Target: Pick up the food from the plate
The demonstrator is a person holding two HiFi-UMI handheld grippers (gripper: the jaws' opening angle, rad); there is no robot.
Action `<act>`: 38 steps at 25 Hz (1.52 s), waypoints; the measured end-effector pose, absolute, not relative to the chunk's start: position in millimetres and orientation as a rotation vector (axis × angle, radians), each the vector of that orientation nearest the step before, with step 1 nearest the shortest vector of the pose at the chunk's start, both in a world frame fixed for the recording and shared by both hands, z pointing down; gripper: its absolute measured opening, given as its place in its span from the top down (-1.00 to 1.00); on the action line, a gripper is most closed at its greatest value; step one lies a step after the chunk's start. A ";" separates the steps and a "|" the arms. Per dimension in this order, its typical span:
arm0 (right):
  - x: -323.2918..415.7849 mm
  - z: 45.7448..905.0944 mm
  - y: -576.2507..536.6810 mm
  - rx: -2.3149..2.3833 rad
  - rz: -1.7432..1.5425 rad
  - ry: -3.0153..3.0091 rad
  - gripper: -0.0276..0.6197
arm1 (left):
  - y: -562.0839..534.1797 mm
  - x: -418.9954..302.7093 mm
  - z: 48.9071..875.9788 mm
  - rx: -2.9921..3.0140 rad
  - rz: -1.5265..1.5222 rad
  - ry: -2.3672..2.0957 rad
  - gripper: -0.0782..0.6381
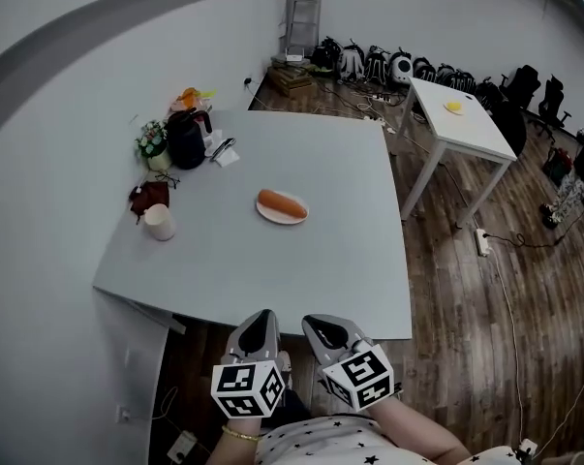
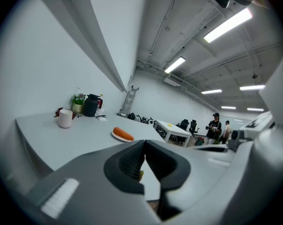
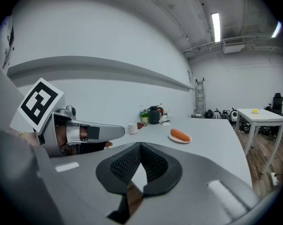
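An orange, carrot-like piece of food [image 1: 281, 202] lies on a small white plate [image 1: 270, 217] near the middle of the grey table [image 1: 350, 260]. Both grippers hover side by side off the table's near edge, well short of the plate. My left gripper [image 1: 262, 320] is shut and holds nothing. My right gripper [image 1: 321, 325] is likewise shut and empty. In the left gripper view the food [image 2: 124, 134] sits beyond the closed gripper [image 2: 144, 143]. The right gripper view shows the food [image 3: 179, 134] ahead and to the right of that closed gripper [image 3: 141, 146].
At the table's far left stand a white cup [image 1: 160, 223], a black kettle [image 1: 186, 139] and a flower pot [image 1: 153, 143]. A small white table [image 1: 461, 119] stands to the right on the wooden floor. Bags and chairs line the back wall. Two people [image 2: 215, 125] stand far off.
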State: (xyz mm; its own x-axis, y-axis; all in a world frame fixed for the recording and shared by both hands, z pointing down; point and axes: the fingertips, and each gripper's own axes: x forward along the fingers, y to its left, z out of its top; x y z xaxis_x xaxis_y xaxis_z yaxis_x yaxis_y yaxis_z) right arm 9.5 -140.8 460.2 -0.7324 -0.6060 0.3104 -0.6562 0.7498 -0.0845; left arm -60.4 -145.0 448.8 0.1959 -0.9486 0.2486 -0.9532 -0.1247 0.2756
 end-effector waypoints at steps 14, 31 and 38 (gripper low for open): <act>-56.5 481.6 -360.5 1.061 0.161 -2.531 0.91 | -340.2 -119.4 463.9 2.203 0.125 -1.656 0.76; -100.2 595.0 -534.3 0.695 0.059 -2.189 0.17 | -435.1 -148.0 514.6 2.129 0.165 -1.526 0.76; -102.6 642.3 -548.0 0.513 0.078 -2.034 0.17 | -440.0 -150.8 526.1 2.097 0.176 -1.497 0.76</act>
State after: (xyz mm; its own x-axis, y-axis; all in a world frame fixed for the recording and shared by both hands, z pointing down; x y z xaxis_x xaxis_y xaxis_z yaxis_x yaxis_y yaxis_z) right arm -102.6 -548.0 642.3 -0.4147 -0.3242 0.8503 -0.3879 0.9082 0.1571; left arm -150.8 -440.0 526.1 0.3702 -0.8338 0.4096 -0.9060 -0.2266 0.3576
